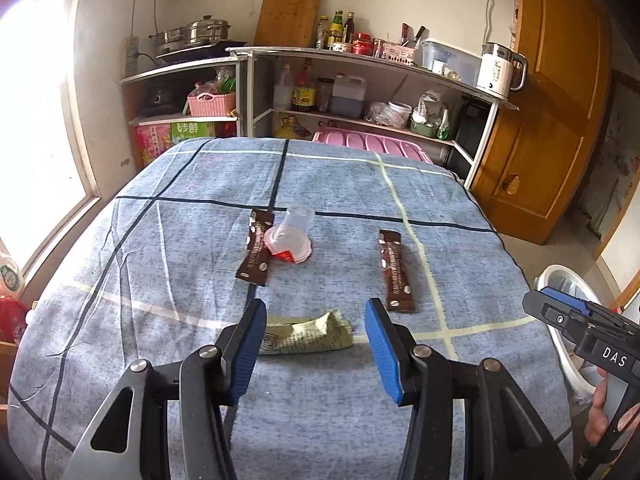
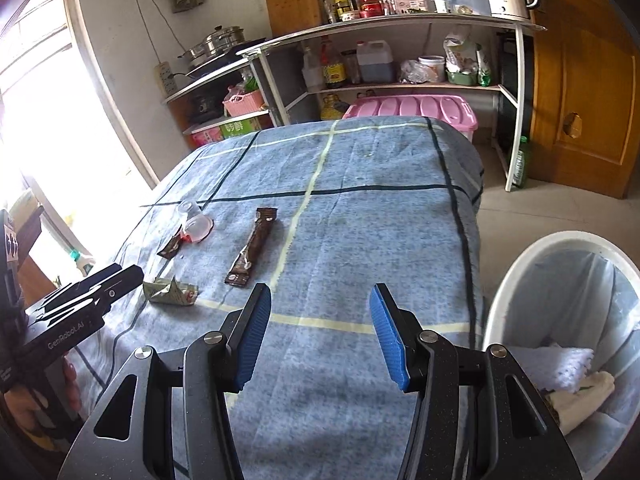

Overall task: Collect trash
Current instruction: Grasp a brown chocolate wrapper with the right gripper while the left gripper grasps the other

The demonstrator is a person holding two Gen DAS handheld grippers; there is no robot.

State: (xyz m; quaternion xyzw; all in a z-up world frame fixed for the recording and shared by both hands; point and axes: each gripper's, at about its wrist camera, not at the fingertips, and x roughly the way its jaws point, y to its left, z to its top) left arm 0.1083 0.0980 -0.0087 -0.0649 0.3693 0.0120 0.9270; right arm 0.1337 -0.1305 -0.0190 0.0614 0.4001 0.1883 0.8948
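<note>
A table under a blue-grey checked cloth stands before metal kitchen shelves and a wooden door, with a white lined trash bin at its right edge. On the cloth lie two brown sachets, one touching a tipped clear plastic cup. A crumpled green wrapper lies just beyond the left gripper, between its spread, empty fingers, while the right gripper, also released and empty, hangs over bare cloth beside the bin.
</note>
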